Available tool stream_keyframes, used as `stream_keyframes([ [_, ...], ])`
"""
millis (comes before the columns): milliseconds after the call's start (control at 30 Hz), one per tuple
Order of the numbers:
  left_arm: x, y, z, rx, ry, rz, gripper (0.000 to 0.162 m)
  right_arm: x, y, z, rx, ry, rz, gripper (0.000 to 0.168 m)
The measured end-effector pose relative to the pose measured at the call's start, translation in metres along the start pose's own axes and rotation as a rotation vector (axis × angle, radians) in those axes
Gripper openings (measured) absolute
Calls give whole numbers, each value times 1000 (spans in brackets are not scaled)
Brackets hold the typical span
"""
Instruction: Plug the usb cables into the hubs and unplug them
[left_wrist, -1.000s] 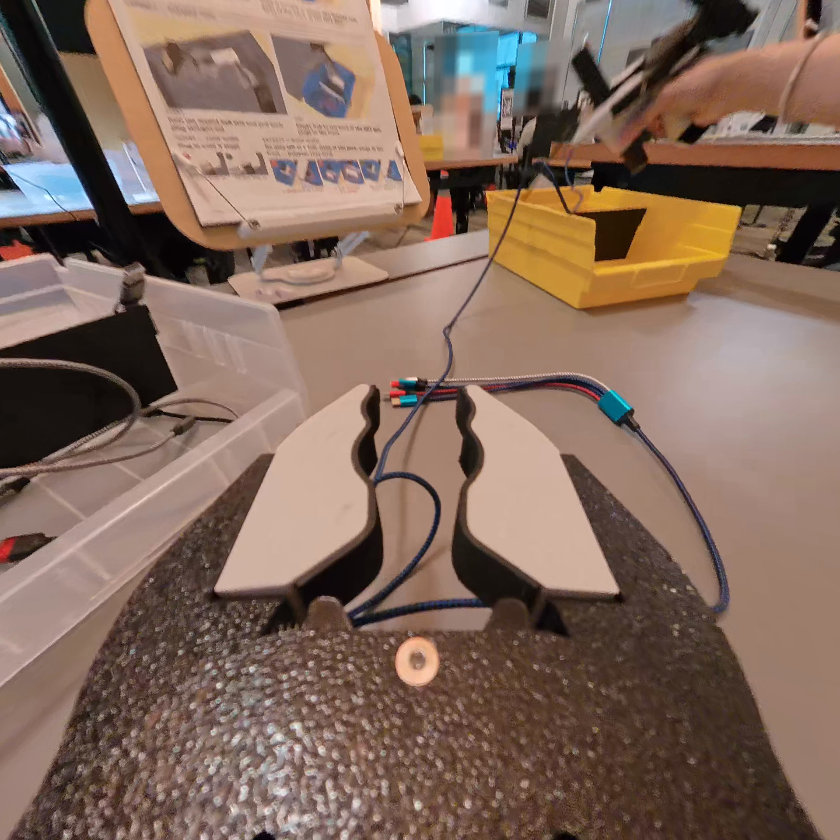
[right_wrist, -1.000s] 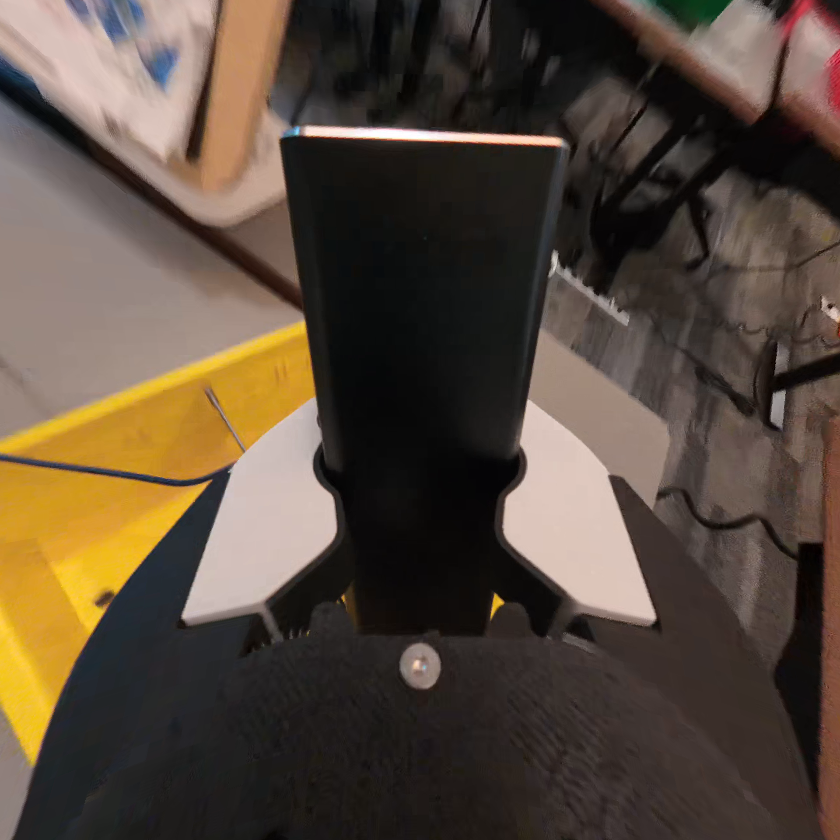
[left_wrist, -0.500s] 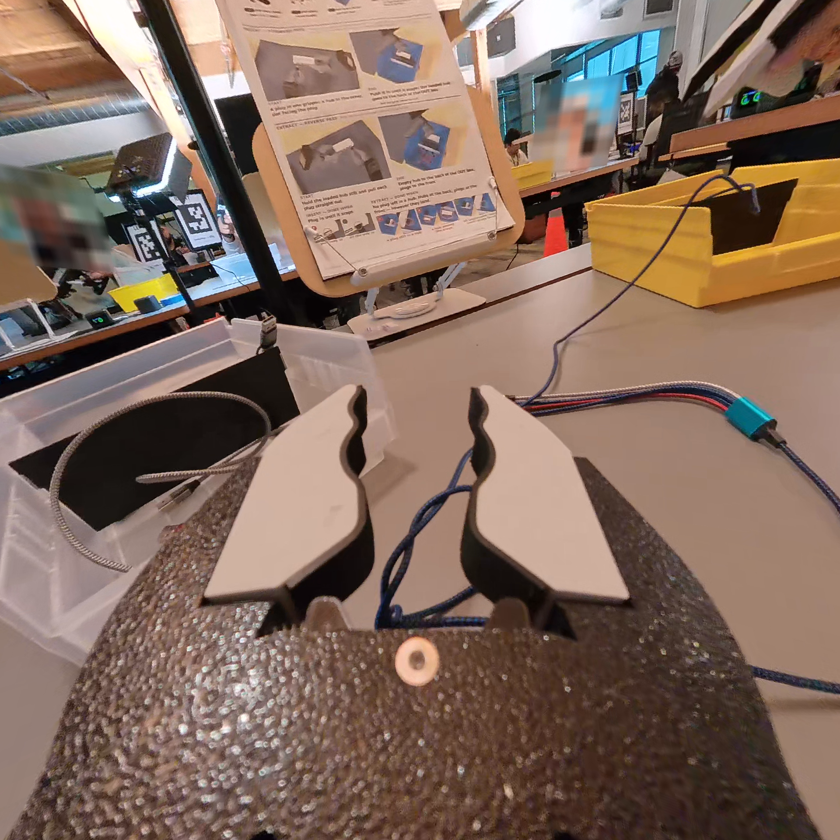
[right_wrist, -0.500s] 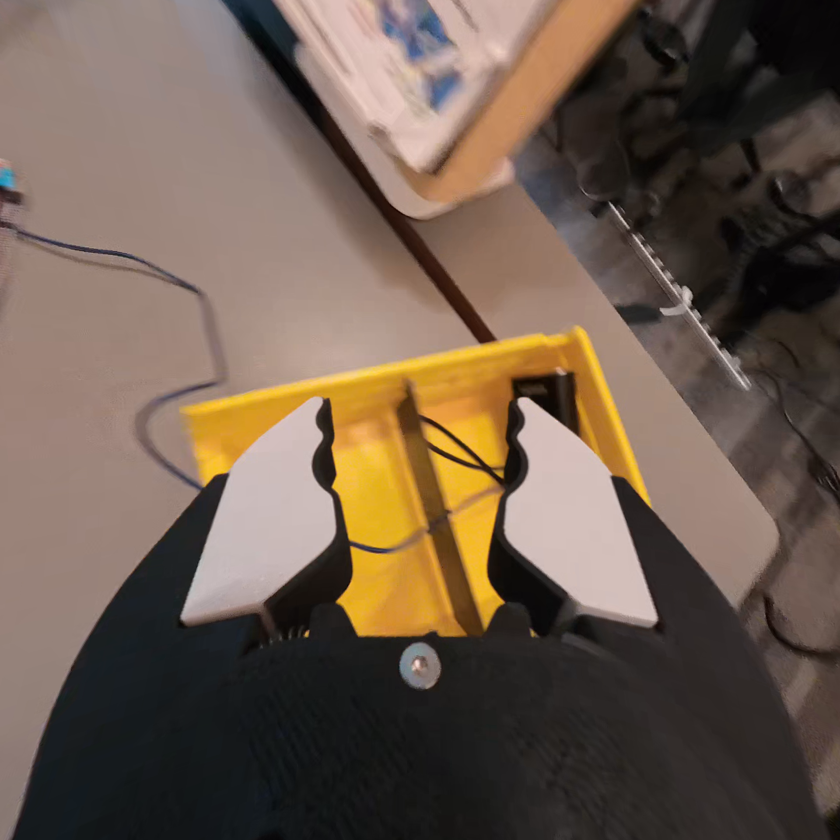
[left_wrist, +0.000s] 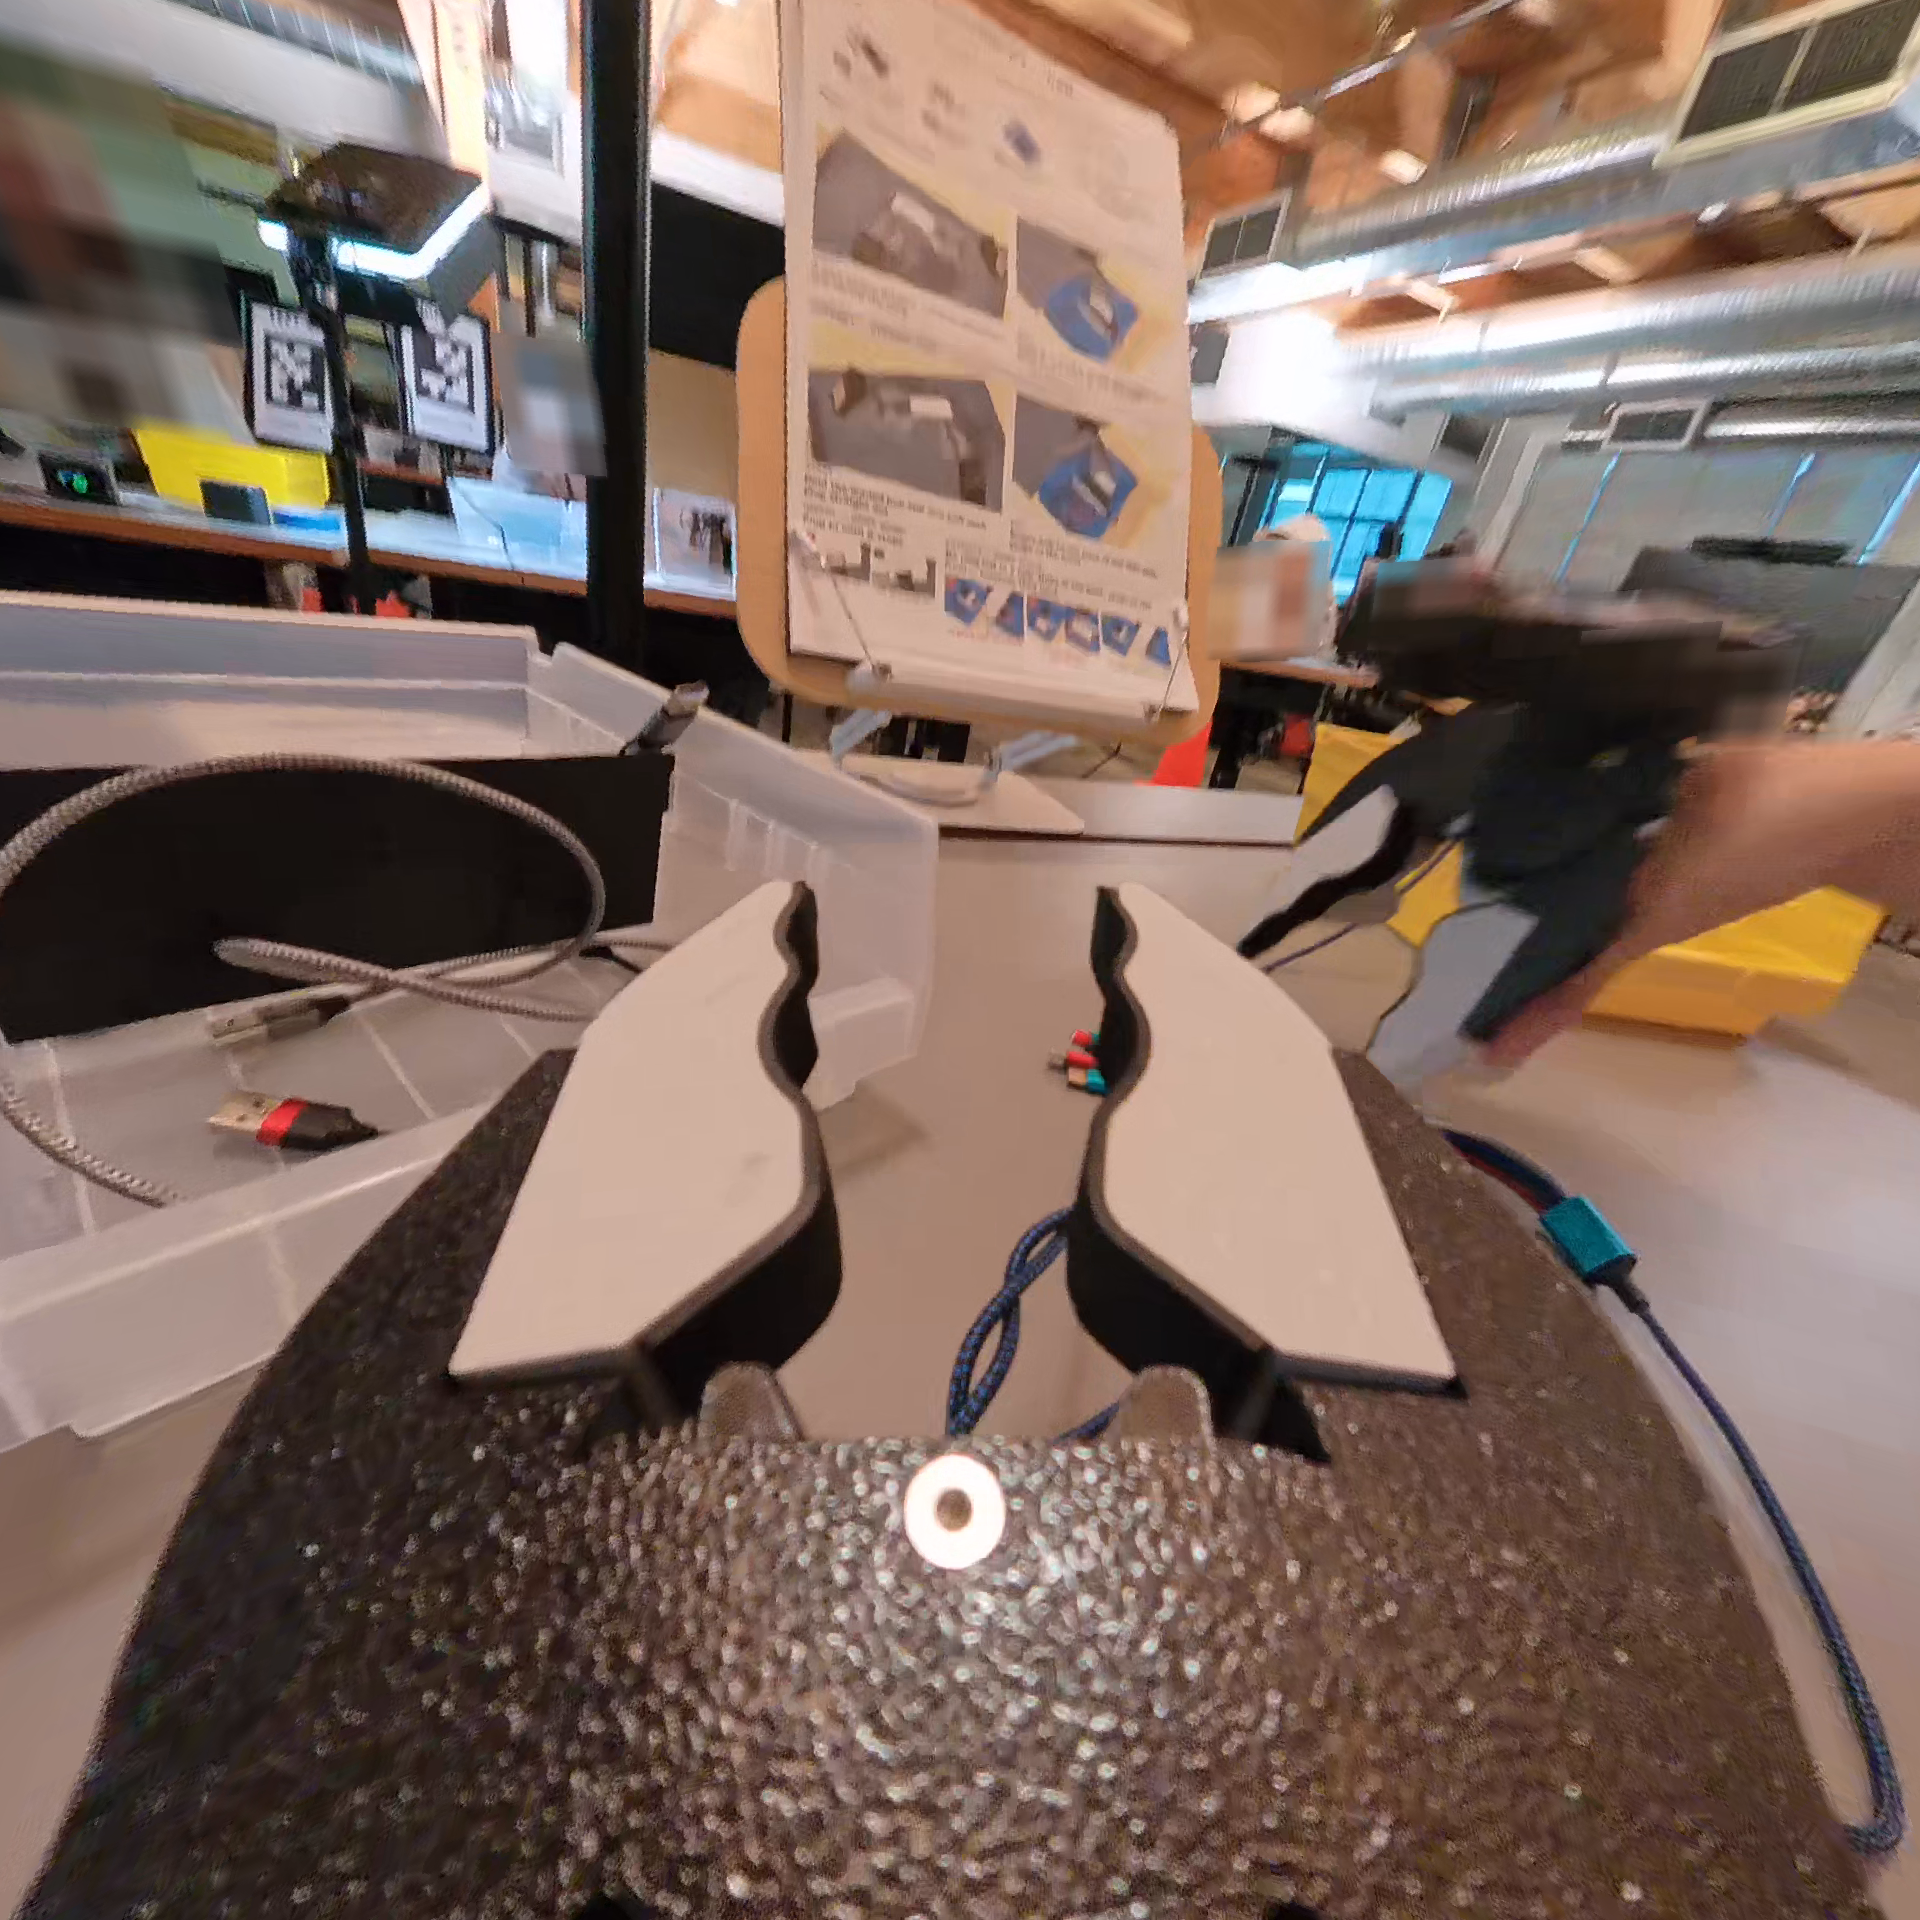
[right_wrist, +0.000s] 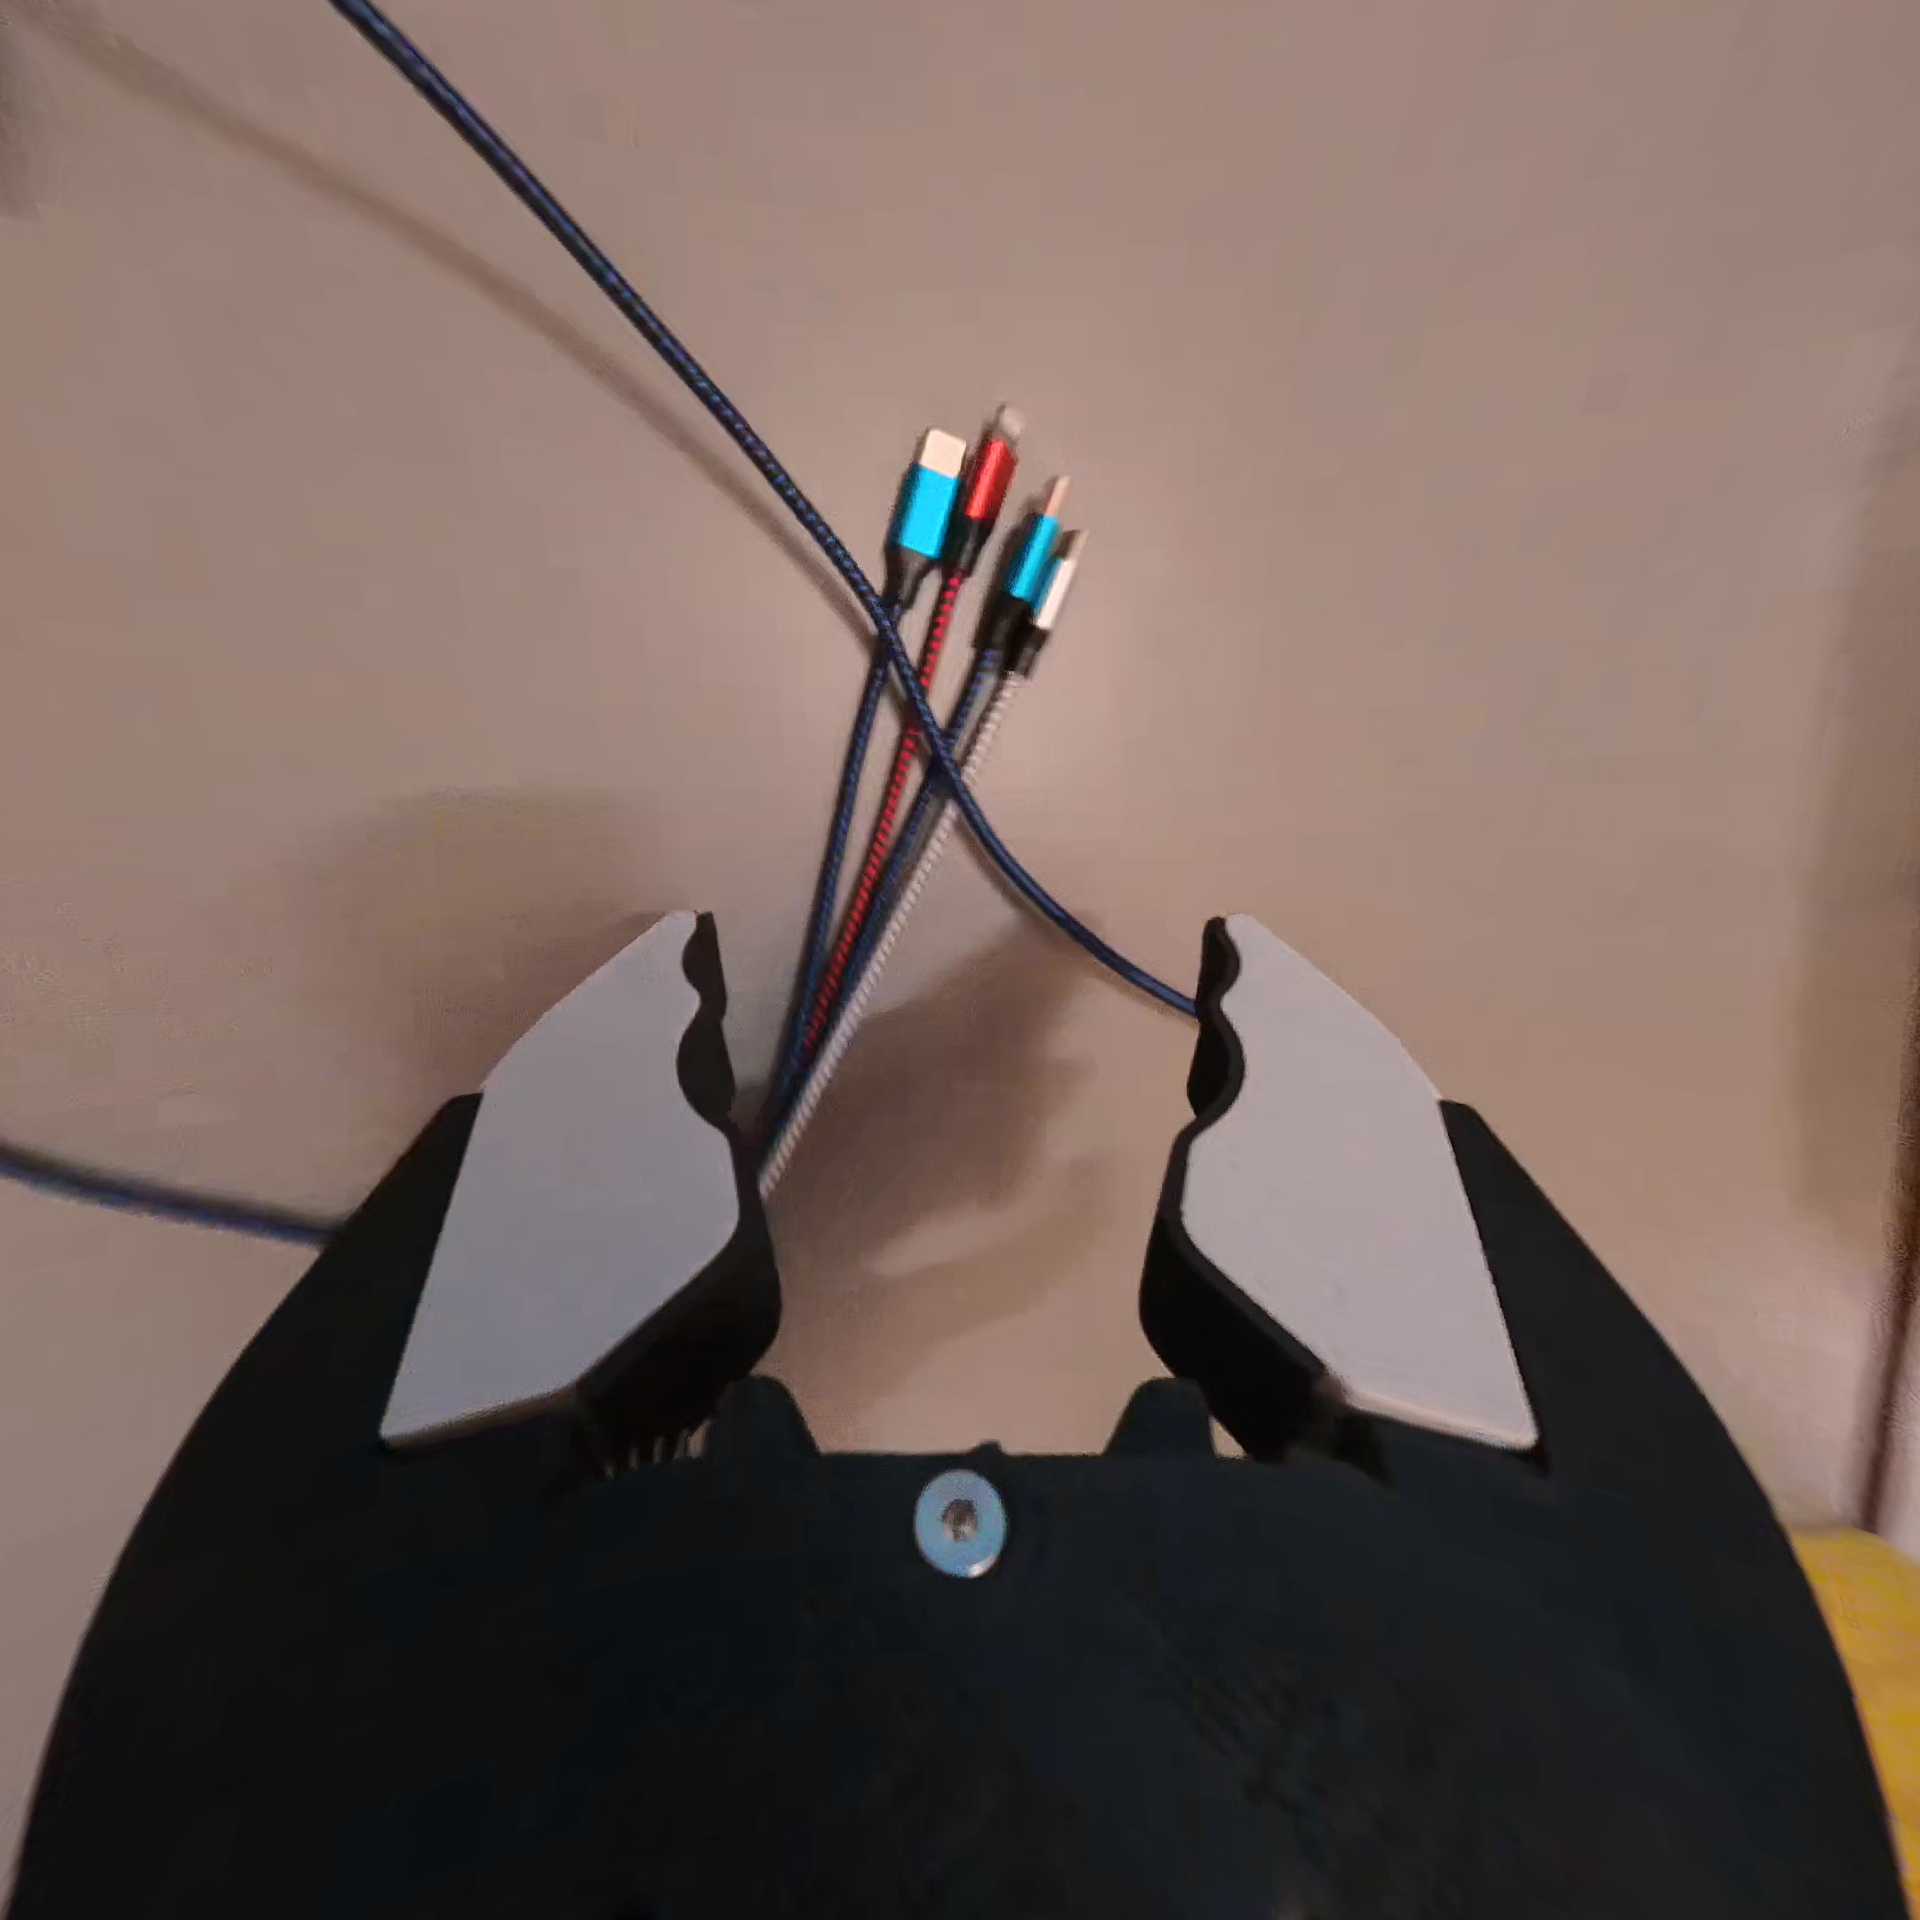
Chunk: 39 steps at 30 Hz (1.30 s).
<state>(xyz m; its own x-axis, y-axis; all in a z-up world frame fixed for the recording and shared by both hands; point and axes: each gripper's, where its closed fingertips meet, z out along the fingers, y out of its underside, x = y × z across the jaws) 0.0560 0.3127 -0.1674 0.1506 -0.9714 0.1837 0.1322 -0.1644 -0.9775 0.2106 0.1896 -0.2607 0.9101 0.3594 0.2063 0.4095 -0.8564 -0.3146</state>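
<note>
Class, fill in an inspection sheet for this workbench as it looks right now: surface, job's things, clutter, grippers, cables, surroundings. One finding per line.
Surface: grey table, flat, mostly bare.
Job's things: multi-head cable with blue, red and silver plugs lying on the table; no hub seen.
Clutter: clear plastic bin holding a grey braided cable and a red-collared USB plug; yellow bin, blurred.
Grippers: left gripper open, empty; right gripper open over the multi-head cable, gripping nothing.
Cables: a dark blue braided lead crosses the plug strands.
Surroundings: instruction sheet on a stand, shelves behind.
</note>
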Motion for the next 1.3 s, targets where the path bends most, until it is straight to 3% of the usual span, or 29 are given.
stream_keyframes([
  [67,5,-9,-8,77,27,15,51,-12,3,23,-66,-107,52,86],
  [100,6,-14,-14,122,32,19,50,-17,-8,25,-12,-176,100,70],
  [233,3,-29,-32,273,28,14,37,-15,-17,29,11,-188,114,50],
  [300,-3,-33,-36,304,-14,47,35,-19,-16,28,-9,-202,74,11],
  [567,-15,-34,-40,288,-178,191,35,-7,-2,6,-46,-102,-57,5],
  [733,-19,-35,-42,294,-180,165,35,69,1,-87,56,152,-32,4],
  [1067,-22,-36,-43,310,-171,124,35,279,98,-360,-117,981,40,4],
  [1167,-17,-35,-40,300,-160,139,35,314,140,-384,-203,1057,3,3],
  [1300,-14,-34,-39,297,-156,156,35,323,210,-352,-432,965,-95,3],
])
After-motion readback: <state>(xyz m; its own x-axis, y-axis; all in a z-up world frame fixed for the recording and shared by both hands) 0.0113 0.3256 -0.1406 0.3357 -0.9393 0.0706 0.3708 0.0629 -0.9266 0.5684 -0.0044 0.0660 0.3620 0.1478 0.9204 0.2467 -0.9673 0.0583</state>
